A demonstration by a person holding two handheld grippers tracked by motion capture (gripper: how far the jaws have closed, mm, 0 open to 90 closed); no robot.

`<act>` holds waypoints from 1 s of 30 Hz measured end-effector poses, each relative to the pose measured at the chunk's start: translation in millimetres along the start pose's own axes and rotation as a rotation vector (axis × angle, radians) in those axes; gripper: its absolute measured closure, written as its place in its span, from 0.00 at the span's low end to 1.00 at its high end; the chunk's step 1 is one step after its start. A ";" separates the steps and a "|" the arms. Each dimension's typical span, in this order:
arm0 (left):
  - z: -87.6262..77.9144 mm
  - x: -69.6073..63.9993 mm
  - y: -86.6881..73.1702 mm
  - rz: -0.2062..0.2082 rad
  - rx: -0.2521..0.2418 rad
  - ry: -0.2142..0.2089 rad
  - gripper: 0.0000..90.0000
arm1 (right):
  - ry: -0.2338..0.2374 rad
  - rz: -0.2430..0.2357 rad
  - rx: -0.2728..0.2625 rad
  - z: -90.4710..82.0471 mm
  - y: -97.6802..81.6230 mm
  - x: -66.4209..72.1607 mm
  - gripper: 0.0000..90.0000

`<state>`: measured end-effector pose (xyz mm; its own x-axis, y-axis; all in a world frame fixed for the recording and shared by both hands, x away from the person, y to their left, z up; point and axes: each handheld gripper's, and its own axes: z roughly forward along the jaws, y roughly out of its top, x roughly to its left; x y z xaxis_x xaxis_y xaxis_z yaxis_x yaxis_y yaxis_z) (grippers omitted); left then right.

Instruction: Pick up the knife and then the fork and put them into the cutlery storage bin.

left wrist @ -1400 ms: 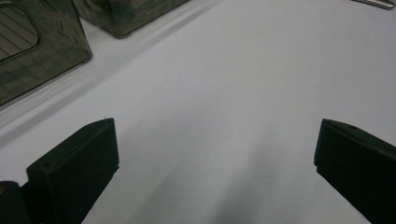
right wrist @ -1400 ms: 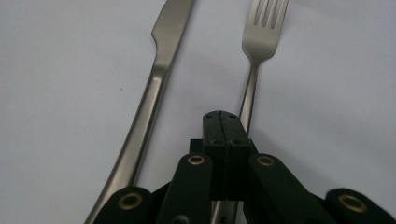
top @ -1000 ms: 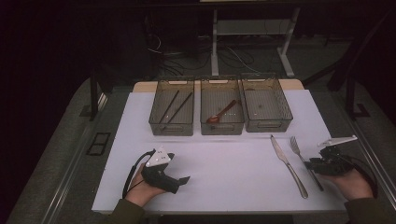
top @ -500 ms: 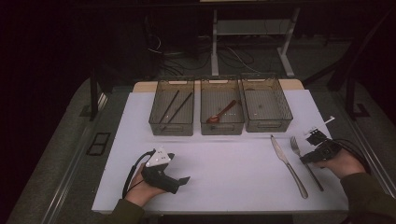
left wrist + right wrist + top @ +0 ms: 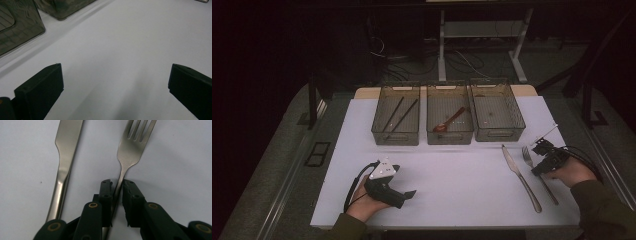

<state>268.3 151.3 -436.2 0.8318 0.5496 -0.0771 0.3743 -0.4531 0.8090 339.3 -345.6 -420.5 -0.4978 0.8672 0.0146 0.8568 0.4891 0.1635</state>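
A steel fork lies on the white table at the right, tines pointing away, with a table knife beside it on its left. My right gripper sits low over the fork's handle. Its jaws have just been closing and stand narrowly apart, the handle between them with a thin gap still showing at one pad. My left gripper rests in the hand near the front left edge. Its jaws are wide open over bare table with nothing between them.
Three clear bins stand in a row at the back: the left bin holds dark chopsticks, the middle bin a red spoon, the right bin looks empty. The knife lies just left of the fork.
My right hand has moved left and forward from the table's right edge onto the fork's handle. The left hand and gripper have stayed put.
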 end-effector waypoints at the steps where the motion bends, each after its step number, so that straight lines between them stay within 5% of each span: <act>1: 0.0 -0.1 0.0 0.000 0.000 -0.001 0.00 | 0.000 0.000 0.004 0.0 0.5 0.4 0.86; 18: -1.2 0.6 0.0 0.002 -0.002 0.001 0.00 | -0.003 -0.032 0.037 0.5 5.0 0.1 0.94; 30: -0.6 0.6 -0.1 0.002 0.002 -0.001 0.00 | 0.013 -0.030 -0.061 -5.0 -2.0 -3.7 0.94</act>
<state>268.5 152.1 -435.9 0.8329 0.5481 -0.0765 0.3738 -0.4553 0.8081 338.7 -350.2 -415.9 -0.5250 0.8508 0.0221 0.8320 0.5076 0.2239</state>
